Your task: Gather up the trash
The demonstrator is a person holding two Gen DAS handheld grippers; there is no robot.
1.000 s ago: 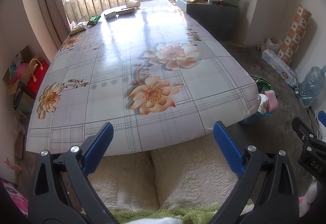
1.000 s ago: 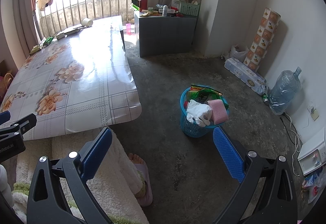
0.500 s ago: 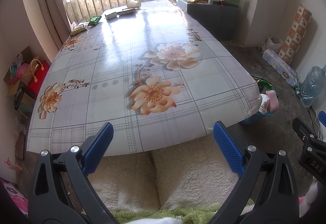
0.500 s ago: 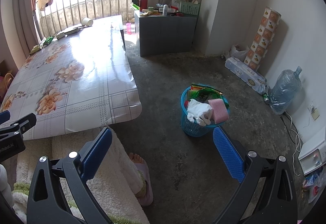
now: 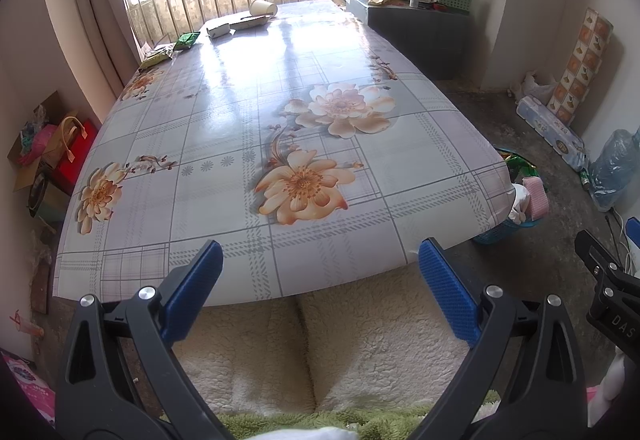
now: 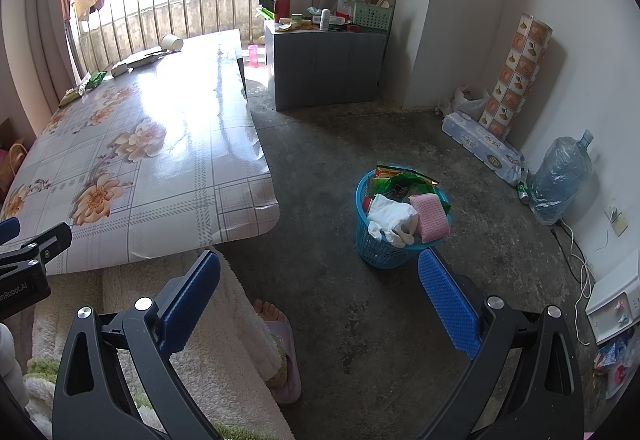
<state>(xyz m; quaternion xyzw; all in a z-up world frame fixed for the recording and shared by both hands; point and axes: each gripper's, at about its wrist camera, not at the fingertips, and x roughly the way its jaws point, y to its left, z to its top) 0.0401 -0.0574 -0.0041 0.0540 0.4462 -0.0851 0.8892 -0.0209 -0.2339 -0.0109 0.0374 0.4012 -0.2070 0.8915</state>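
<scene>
A blue trash basket [image 6: 372, 248] full of wrappers, white paper and a pink sponge stands on the concrete floor right of the table; it also shows in the left wrist view [image 5: 516, 228]. Trash lies at the table's far end: a tipped paper cup [image 5: 264, 6], a flat carton [image 5: 250, 21], a small white box [image 5: 218, 31], a green wrapper [image 5: 188, 39] and another wrapper [image 5: 158, 57]. My left gripper [image 5: 320, 272] is open and empty at the table's near edge. My right gripper [image 6: 320, 288] is open and empty above the floor, short of the basket.
The floral-cloth table [image 5: 224, 127] fills the left. A grey cabinet [image 6: 324, 67] with clutter stands behind it. A water jug [image 6: 560, 175], tissue pack [image 6: 480, 147] and patterned roll [image 6: 516, 75] line the right wall. A slippered foot [image 6: 280, 352] and fleece-covered legs are near.
</scene>
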